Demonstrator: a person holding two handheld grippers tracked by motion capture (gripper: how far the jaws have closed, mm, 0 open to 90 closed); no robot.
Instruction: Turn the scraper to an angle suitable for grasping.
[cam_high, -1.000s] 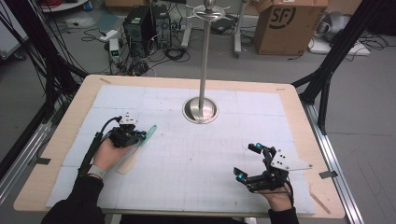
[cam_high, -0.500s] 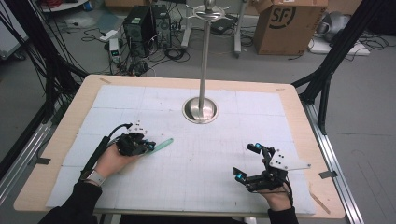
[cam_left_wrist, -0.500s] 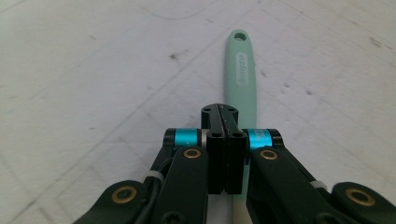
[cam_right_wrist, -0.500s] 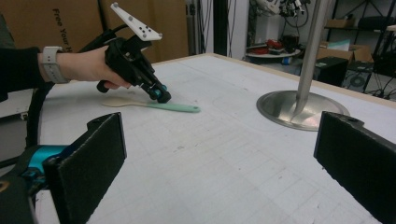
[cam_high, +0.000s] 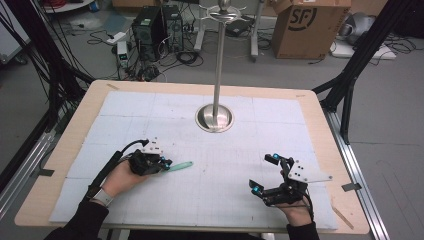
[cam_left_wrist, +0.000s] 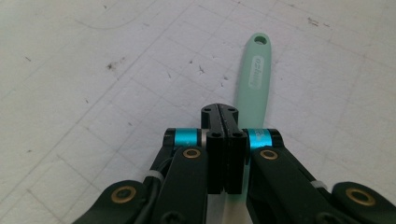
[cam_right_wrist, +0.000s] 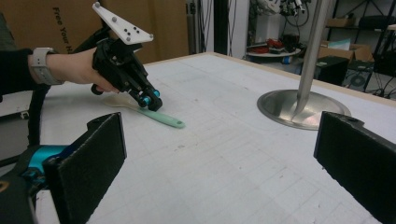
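Mint spatula (cam_high: 181, 165) is pinched flat on desk (cam_high: 150, 107) by left tongs (cam_high: 165, 163), right tongs (cam_high: 264, 173) spread idle; lifting judged not begun.

A mint-green spatula (cam_high: 179, 165) lies flat on the white gridded mat of the table (cam_high: 320, 107), at my left side and near the front edge. Its slim handle points toward the middle of the table and ends in a rounded tip with a small hanging hole; raised lettering runs along the handle, too small to read. Its wider pale blade end sits under my left gripper (cam_high: 161, 163), whose fingers (cam_left_wrist: 218, 122) are pressed together over the handle.
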